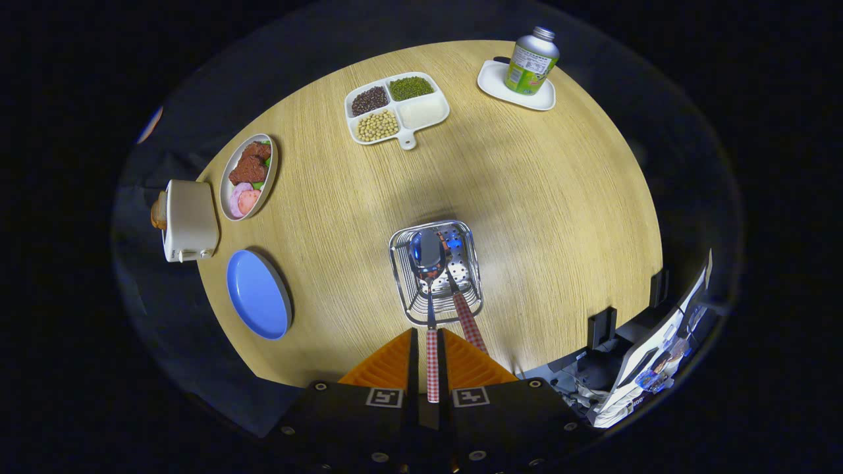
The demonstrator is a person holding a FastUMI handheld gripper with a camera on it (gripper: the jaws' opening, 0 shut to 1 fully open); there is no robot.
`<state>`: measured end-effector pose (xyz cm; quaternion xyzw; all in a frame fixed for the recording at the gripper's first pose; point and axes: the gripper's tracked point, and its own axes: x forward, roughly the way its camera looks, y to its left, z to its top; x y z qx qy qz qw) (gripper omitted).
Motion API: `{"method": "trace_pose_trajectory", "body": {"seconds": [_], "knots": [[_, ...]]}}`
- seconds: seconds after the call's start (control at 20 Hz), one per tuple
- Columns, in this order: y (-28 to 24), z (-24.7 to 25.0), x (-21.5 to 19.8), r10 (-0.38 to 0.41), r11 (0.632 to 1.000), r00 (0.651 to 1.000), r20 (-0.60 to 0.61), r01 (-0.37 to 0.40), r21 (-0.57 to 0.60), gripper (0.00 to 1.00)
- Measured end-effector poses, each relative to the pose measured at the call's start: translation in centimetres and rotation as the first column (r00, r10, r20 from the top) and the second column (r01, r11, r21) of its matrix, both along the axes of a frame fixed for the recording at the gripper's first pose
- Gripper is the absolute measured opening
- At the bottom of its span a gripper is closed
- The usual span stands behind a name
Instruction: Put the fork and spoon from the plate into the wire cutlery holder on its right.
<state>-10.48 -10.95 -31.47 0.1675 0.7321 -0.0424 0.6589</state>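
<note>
I look straight down on a round wooden table. The wire cutlery holder (pixel 435 271) stands just ahead of my orange fingers (pixel 388 365). My gripper (pixel 431 359) is shut on the spoon (pixel 429 253) by its red-checked handle, and the spoon's bowl hangs down inside the holder. The fork (pixel 464 309) stands in the holder beside it, its checked handle leaning out toward my right finger. The blue plate (pixel 258 293) lies bare, to the left of the holder.
A white toaster (pixel 189 220) with bread stands at the table's left edge, next to an oval dish of food (pixel 249 175). A divided tray of beans (pixel 396 108) and a can on a white coaster (pixel 527 66) sit at the far side.
</note>
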Motion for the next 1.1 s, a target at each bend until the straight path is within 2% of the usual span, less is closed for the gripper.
{"method": "trace_pose_trajectory", "body": {"seconds": [0.2, 0.3, 0.35, 0.4, 0.45, 0.5, 0.55, 0.65, 0.75, 0.95, 1.1], "knots": [[0.5, 1.6, 2.9, 0.000, 1.000, 0.985, 0.172, -0.002, 0.010, 0.13], [0.2, 3.1, 5.1, 0.004, 1.000, 0.959, 0.283, 0.000, -0.016, 0.22], [0.0, 3.9, 5.9, -0.001, 1.000, 0.940, 0.340, 0.010, -0.025, 0.34], [-0.2, 5.1, 6.8, -0.012, 0.999, 0.918, 0.396, 0.024, -0.024, 0.40], [-0.5, 6.6, 7.0, -0.025, 0.999, 0.893, 0.450, 0.038, -0.020, 0.52], [-0.7, 8.0, 7.9, -0.033, 0.999, 0.860, 0.509, 0.049, -0.019, 0.58], [-1.1, 9.1, 8.7, -0.034, 0.998, 0.826, 0.563, 0.060, -0.029, 0.67], [-2.1, 11.8, 10.2, -0.035, 0.994, 0.744, 0.667, 0.092, -0.050, 0.78], [-3.2, 14.6, 11.4, -0.029, 0.990, 0.650, 0.759, 0.124, -0.068, 0.84], [-5.6, 20.4, 13.0, 0.036, 0.973, 0.427, 0.904, 0.193, -0.130, 0.87], [-7.2, 25.1, 13.1, 0.085, 0.956, 0.273, 0.958, 0.249, -0.156, 0.87]]}}
